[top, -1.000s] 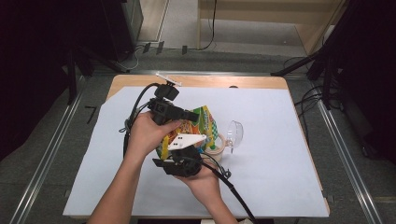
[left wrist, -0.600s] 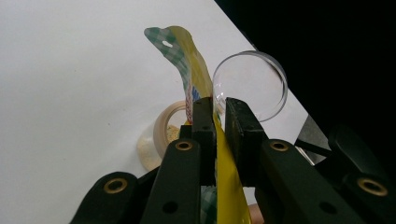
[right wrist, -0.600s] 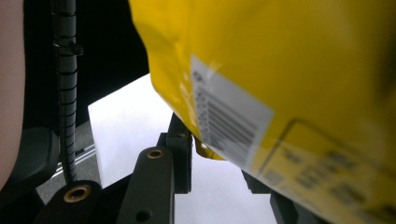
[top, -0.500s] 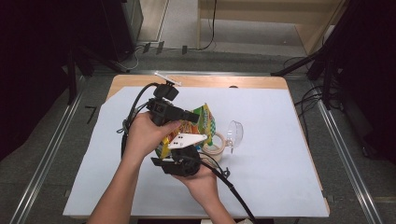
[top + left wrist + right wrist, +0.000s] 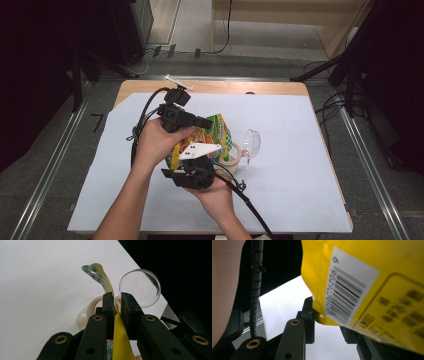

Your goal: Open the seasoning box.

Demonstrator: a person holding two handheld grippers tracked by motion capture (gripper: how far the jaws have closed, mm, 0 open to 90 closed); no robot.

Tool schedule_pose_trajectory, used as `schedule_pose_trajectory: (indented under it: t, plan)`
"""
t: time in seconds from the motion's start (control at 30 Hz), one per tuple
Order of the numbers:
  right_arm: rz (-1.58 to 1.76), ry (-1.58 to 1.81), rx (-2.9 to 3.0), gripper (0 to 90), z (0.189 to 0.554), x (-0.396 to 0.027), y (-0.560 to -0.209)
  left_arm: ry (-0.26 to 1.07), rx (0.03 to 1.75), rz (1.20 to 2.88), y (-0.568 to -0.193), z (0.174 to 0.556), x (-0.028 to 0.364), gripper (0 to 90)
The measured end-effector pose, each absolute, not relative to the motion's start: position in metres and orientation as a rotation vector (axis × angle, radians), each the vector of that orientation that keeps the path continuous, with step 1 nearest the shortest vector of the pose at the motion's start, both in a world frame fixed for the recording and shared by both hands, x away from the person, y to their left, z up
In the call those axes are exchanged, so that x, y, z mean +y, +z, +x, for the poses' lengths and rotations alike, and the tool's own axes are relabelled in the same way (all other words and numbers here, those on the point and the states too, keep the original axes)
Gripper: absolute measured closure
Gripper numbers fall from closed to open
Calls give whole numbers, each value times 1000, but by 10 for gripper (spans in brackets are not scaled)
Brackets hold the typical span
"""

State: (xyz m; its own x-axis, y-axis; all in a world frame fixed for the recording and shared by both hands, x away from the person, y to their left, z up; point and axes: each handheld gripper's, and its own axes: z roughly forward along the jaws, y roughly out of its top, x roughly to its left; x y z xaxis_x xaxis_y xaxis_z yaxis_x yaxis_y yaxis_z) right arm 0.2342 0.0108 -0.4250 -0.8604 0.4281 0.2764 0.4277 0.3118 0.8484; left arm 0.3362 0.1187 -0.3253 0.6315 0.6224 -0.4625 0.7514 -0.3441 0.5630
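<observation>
Left gripper (image 5: 116,306) clamps snack bag (image 5: 120,340) top seam; right gripper (image 5: 329,322) pinches its lower corner. Keep both grips firm. Pull evenly, clear of tape roll (image 5: 86,312).

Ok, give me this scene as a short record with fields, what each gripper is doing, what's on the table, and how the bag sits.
held item: yellow snack bag, lifted off the table between both grippers
left gripper: shut on the bag's flat sealed edge
right gripper: shut on a bag corner near the barcode
under the bag: tape roll, lying flat
beside the bag: clear plastic cup, on its side
surface: white sheet over a wooden table
</observation>
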Motion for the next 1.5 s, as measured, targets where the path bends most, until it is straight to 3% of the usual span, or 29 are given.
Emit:
schedule_pose_trajectory:
  t: [1.5]
  plan:
    - [821, 1605, 2553, 701, 235, 10, -422, -214, 1053, 2069, -325, 338, 117, 823]
